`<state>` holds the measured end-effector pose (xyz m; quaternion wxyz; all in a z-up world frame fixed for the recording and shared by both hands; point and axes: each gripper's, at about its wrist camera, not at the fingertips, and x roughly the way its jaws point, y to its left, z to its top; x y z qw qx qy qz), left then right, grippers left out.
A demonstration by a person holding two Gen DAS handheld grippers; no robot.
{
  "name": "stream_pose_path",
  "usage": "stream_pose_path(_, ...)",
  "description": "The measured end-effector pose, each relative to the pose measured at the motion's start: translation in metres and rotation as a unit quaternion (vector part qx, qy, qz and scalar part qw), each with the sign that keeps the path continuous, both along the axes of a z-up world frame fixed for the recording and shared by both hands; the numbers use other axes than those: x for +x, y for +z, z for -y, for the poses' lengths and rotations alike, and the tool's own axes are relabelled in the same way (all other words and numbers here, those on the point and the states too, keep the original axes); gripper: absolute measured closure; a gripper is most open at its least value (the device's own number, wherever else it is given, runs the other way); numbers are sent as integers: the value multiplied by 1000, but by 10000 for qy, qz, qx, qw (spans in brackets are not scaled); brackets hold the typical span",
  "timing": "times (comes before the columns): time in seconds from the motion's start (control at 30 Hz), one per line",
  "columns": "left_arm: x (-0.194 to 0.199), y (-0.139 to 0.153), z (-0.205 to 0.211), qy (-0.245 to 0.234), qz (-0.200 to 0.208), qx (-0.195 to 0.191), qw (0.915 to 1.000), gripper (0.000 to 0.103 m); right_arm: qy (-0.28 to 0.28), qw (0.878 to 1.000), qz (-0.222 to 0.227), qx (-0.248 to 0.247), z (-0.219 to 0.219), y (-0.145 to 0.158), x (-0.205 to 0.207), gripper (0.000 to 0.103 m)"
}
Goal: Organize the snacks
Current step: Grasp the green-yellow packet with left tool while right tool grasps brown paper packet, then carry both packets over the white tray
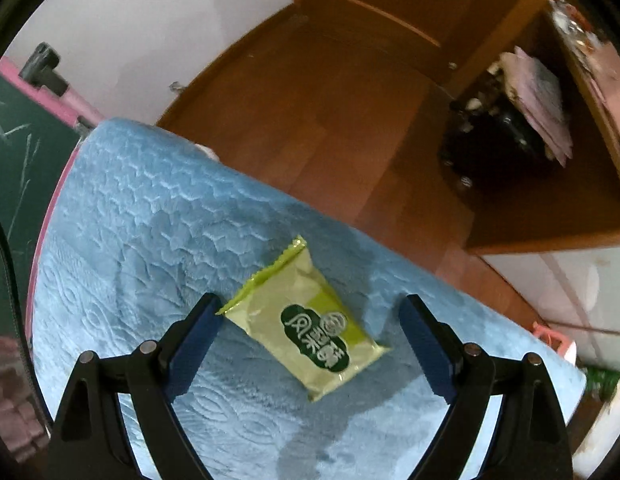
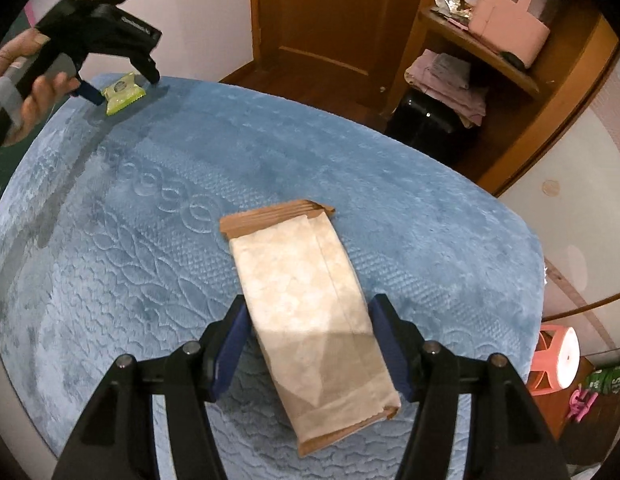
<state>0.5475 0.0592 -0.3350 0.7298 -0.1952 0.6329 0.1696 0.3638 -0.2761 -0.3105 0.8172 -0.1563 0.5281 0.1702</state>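
Note:
A small green snack packet (image 1: 310,320) lies flat on the blue quilted table cover (image 1: 150,220). My left gripper (image 1: 310,304) is open with its jaws on either side of the packet, one fingertip touching its corner. In the right wrist view the same packet (image 2: 120,92) and left gripper (image 2: 124,82) show at the far left edge. A long beige and brown snack packet (image 2: 310,308) lies on the cover (image 2: 130,280) between the pads of my right gripper (image 2: 308,308). The right jaws stand at the packet's sides, still spread wide.
A wooden door (image 2: 329,20) and wooden shelves (image 2: 489,60) with folded cloths and a pink box stand beyond the table. A black bin (image 2: 425,120) sits under the shelves. A pink stool (image 2: 557,364) stands at the right. A green chalkboard (image 1: 14,168) is on the left.

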Motion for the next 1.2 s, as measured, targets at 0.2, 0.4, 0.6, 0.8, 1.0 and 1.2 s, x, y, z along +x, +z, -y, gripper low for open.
stream_pose_path(0.2, -17, 5, 12, 3, 140, 373, 9992, 36, -123, 9999, 61, 16, 2, -5, 2, 41)
stream_pose_path(0.4, -45, 17, 10, -186, 48, 207, 9996, 60, -275, 9996, -74, -48, -5, -3, -6, 42)
stream_pose_path(0.6, -82, 68, 9, -563, 213, 68, 9982, 61, -209, 9997, -158, 20, -16, 20, -38, 43)
stream_pose_path(0.8, -149, 164, 17, -1181, 556, -74, 9914, 61, -141, 9987, 110, 475, -28, 86, -89, 43)
stream_pose_path(1.0, -237, 252, 21, -1625, 979, -243, 9815, 61, -102, 9940, 503, 961, -34, 158, -163, 42)
stream_pose_path(1.2, -346, 306, 35, -2108, 1409, -329, 9667, 61, -12, 9885, 725, 1326, -36, 208, -239, 42)
